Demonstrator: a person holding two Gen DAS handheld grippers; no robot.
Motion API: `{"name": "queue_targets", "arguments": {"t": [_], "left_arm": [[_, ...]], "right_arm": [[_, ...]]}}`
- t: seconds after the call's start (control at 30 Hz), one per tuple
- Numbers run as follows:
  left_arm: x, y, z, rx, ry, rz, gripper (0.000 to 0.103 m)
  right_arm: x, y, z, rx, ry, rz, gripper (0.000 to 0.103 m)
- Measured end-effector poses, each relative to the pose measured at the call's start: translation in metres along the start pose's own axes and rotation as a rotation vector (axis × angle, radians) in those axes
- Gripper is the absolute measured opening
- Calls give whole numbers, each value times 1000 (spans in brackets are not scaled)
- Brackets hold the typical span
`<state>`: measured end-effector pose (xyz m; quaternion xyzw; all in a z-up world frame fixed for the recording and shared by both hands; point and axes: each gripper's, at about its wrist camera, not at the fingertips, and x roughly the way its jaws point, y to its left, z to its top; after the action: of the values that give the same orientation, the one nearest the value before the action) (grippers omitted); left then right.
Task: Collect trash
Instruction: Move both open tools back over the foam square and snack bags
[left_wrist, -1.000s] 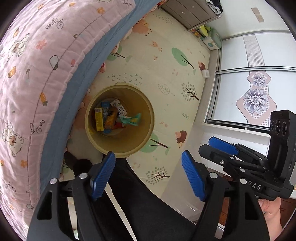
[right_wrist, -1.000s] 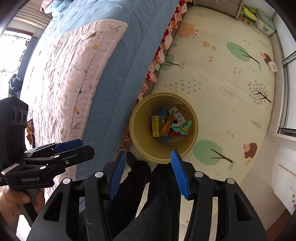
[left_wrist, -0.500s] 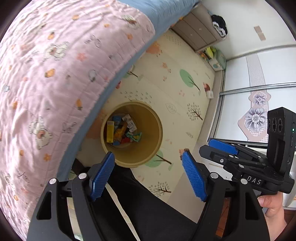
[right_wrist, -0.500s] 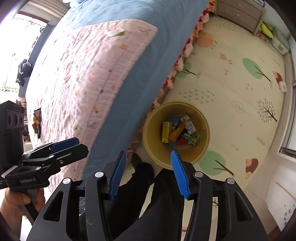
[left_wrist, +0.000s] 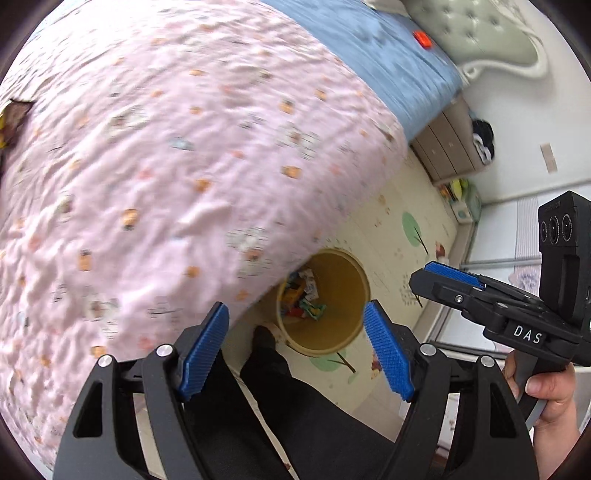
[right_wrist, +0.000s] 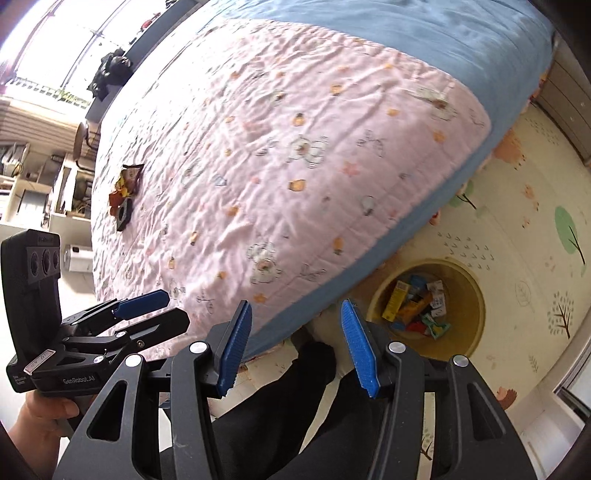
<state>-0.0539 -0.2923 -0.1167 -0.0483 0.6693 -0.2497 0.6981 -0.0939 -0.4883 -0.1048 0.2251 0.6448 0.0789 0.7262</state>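
Note:
My left gripper (left_wrist: 297, 350) is open with nothing between its blue pads, and it hangs over the edge of the pink quilt (left_wrist: 166, 166). The right gripper (right_wrist: 295, 343) is open and empty too, beside the left gripper (right_wrist: 173, 310). A yellow bin (right_wrist: 476, 295) stands on the floor by the bed and holds several wrappers and cartons (right_wrist: 413, 306). The same bin (left_wrist: 343, 280) lies just beyond the left pads, partly hidden by the quilt. On the quilt's far side lie a crumpled snack wrapper (right_wrist: 125, 182) and a dark item (right_wrist: 123, 216). A small red object (left_wrist: 422, 38) rests on the blue sheet.
The person's black trouser legs (left_wrist: 288, 398) stand between bed and bin. A patterned play mat (right_wrist: 535, 229) covers the floor. A grey dresser (left_wrist: 447, 147) and white sliding doors (left_wrist: 517, 236) line the far side. Shelves and a window (right_wrist: 40, 122) sit beyond the bed.
Both views have swung from the bin up toward the bed. The quilt now fills most of each view and the bin sits lower and smaller. Both grippers stay open and empty.

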Motion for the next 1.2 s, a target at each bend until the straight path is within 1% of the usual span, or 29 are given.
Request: {"name": "queue_targets", "arguments": {"t": [0.1,0.3,0.53,0.73,0.8,0.93,1.0,1.2], "left_arm": [[-22,42,3,-56,-36,31,76],[-61,126,9,-169,-104,62,78],[-99,208,16,-275,-167,90,78],[-117,261,22,-386,-213,100,79],[-119,277,27,-421,-223,107,79],[-122,309,36,-493,-244,132,79],[-122,326,42,-538,-254,138,79],[-120,380,67,-648,-274,163,79]], "right_arm": [[16,38,13,-49,12,13,51],[49,111,35,-126,28,32,51],[80,183,57,-214,42,40,51],[103,228,84,-284,66,29,51],[113,239,95,-309,77,15,53],[137,260,117,-348,117,26,54],[152,272,127,-382,141,20,54],[189,303,153,-466,198,41,54]]}}
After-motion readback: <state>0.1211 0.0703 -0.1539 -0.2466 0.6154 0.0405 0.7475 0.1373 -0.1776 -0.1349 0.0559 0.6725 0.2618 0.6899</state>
